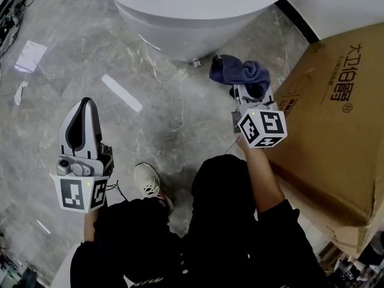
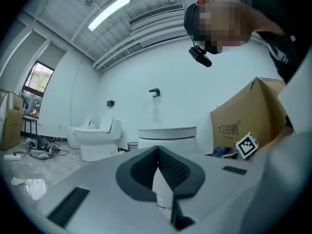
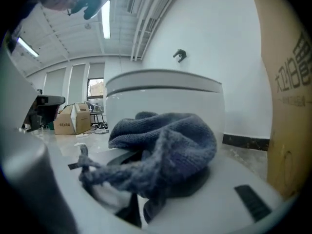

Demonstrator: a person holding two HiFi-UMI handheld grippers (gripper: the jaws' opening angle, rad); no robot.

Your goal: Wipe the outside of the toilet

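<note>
As the right claw [image 1: 247, 89] clamps cloth [image 1: 239, 71], box [image 1: 336, 137] reads 大卫伯爵.

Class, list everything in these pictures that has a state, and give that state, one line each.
left gripper: shut, nothing between its jaws.
right gripper: shut on the cloth.
cloth: bunched up, draped over the right gripper's jaws.
toilet: lid down.

There are two toilets, a near toilet [image 2: 167, 136] and a far toilet [image 2: 100, 139]. There is one dark blue cloth [image 1: 239, 72], one big cardboard box [image 1: 336, 119], and two claws, the left claw [image 1: 86, 104] and the right claw [image 1: 251, 90].
</note>
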